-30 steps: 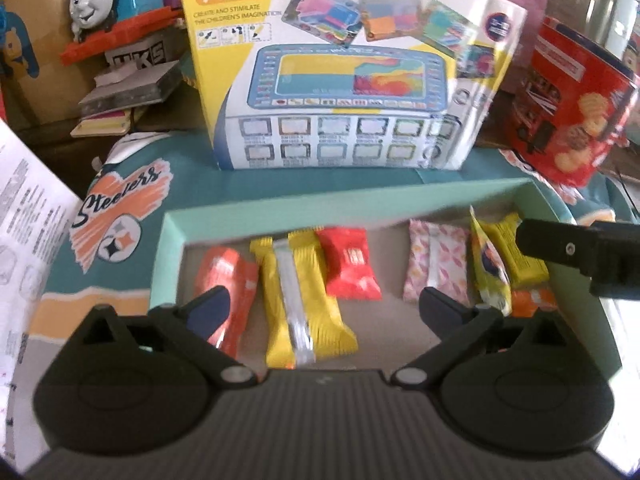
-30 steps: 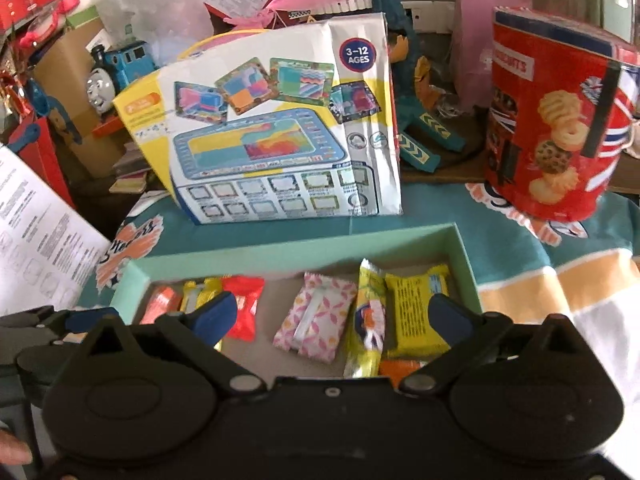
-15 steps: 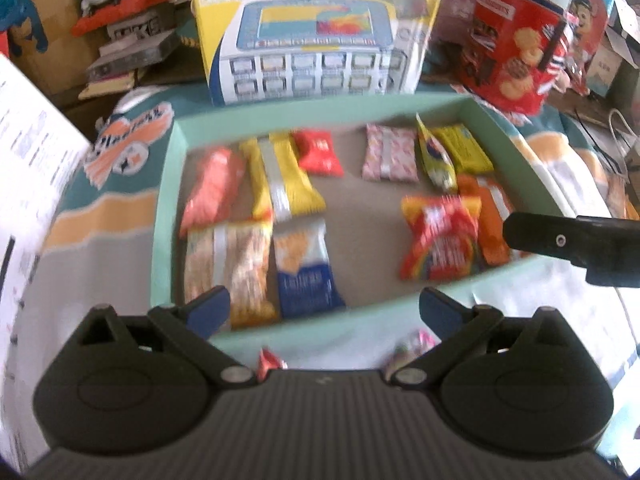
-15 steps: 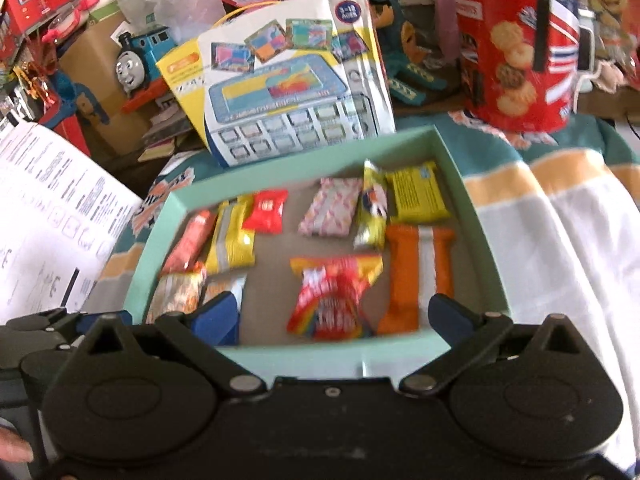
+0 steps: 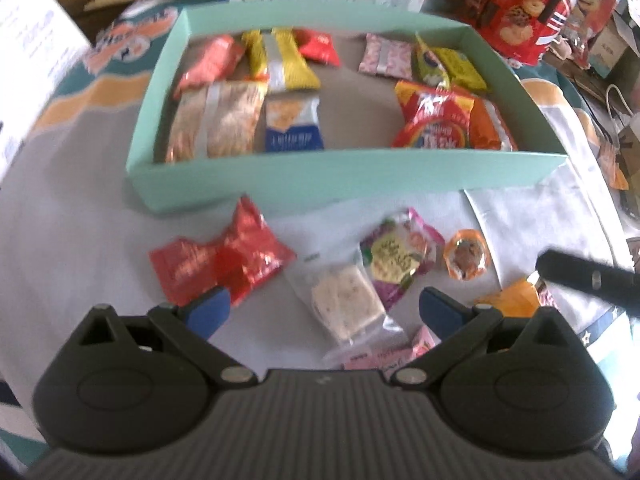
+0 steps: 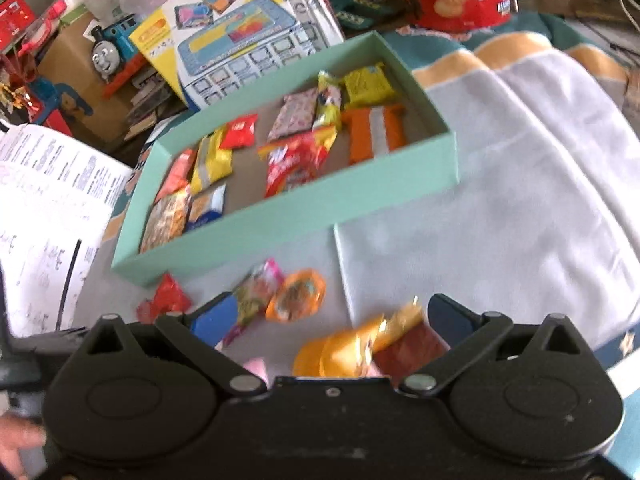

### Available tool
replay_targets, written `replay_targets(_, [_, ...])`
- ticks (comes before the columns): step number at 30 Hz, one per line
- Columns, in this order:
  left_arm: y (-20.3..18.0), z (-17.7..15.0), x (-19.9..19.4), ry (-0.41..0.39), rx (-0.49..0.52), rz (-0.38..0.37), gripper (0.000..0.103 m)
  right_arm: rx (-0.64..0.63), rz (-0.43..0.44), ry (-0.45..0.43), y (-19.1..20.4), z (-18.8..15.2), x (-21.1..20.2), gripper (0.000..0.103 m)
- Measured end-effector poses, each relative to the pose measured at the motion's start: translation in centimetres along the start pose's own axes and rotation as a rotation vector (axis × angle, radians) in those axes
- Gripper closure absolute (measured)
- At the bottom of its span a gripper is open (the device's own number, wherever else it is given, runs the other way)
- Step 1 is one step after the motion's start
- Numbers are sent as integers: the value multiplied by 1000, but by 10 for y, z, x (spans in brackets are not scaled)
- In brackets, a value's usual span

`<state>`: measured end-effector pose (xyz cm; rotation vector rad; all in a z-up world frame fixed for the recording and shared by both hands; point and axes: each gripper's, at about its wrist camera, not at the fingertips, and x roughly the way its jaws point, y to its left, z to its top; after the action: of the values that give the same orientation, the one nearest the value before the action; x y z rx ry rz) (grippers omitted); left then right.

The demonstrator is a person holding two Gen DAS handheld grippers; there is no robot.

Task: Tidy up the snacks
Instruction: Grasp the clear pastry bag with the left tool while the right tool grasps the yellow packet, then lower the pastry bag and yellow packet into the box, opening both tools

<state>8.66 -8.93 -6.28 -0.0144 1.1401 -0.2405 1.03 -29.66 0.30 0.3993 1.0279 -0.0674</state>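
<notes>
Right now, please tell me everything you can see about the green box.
The green box is a shallow, open, rectangular tray in pale mint, and it looks like cardboard with a grey-brown floor. It sits flat on the cloth, in front of a toy carton. About a dozen snack packets lie inside in two loose groups, with a bare strip between them. More packets lie outside its near wall. Neither gripper touches it.

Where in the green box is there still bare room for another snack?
Mid-floor of the green box, between the blue-and-white packet and the red bag. Both ends are packed, and the cloth before it is littered with loose snacks.
</notes>
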Motion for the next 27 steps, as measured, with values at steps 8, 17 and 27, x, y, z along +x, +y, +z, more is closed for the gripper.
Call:
replay_targets(8, [-5,-2,12,-8,-13,-20,17,-79,-34,58,13,-21,5,49])
replay_targets(17, [9,-13,11,-26,51,-8,65,-155,-38,82,27,-33,12,57])
replay_targets(27, [24,-17,5,-38,25,11,47,-264,-68,71,49,-30,27,56])
